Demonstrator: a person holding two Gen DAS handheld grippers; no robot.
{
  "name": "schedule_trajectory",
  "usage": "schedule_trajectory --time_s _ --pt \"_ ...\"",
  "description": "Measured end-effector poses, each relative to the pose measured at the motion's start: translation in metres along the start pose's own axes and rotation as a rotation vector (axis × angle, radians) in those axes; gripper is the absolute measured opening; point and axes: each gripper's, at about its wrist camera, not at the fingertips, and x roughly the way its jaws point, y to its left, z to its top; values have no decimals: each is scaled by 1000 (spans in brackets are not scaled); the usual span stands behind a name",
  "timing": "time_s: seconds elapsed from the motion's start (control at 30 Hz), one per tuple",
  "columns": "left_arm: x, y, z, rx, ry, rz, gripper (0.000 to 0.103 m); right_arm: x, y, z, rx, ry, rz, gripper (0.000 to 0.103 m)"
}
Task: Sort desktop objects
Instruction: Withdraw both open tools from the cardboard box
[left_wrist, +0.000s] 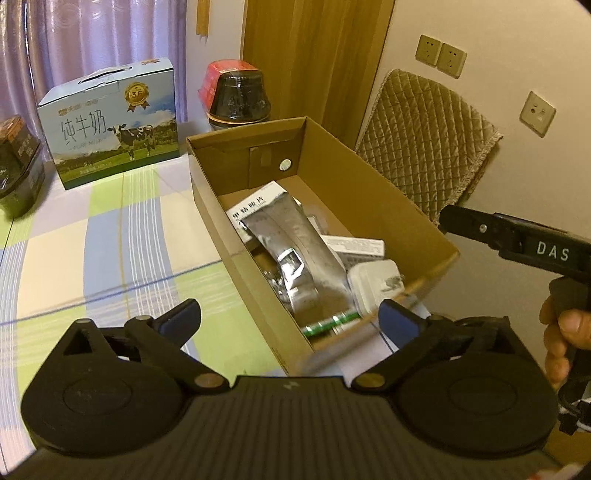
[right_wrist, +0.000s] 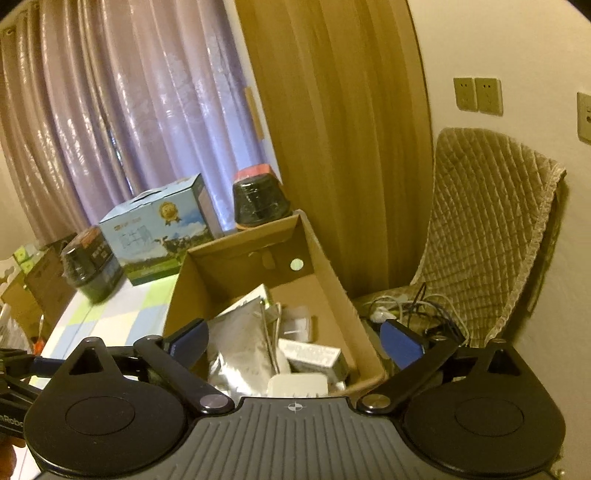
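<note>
Lilac curtains (left_wrist: 92, 37) fill the upper left of both views, with a wood-grain panel (left_wrist: 314, 55) beside them and a cream wall carrying wall sockets (left_wrist: 441, 55) at upper right. Below the sockets a quilted cushion (left_wrist: 424, 147) leans against the wall. A checked cloth of green, blue and pale yellow squares covers the tabletop (left_wrist: 110, 240).

At the far edge of the cloth stand a blue milk carton (left_wrist: 110, 122) with a cow printed on it, a dark jar with a red lid (left_wrist: 236, 96), and another dark container (left_wrist: 18, 166) at the left edge of the frame.

An open cardboard box (left_wrist: 369, 192) sits at centre on the tabletop. Inside it lie the sorted objects — a silver foil pouch (left_wrist: 295, 251), a white adapter (left_wrist: 373, 284), white medicine boxes (left_wrist: 251, 206) and a green-and-white tube (left_wrist: 328, 323).

The left gripper (left_wrist: 290, 321) hovers at the near end of the box, its fingers spread wide and empty. The right gripper (right_wrist: 295, 339) likewise hangs over the box's near end — fingers apart, nothing between them. In the right wrist view, tangled cables (right_wrist: 406, 310) lie just right of the box.
</note>
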Motion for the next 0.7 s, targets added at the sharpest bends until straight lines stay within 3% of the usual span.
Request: schedule_trajectory --time_s 0.7 --pt "-90 -41 -51 -109 -124 40 102 -90 19 -24 -56 84 -27 101"
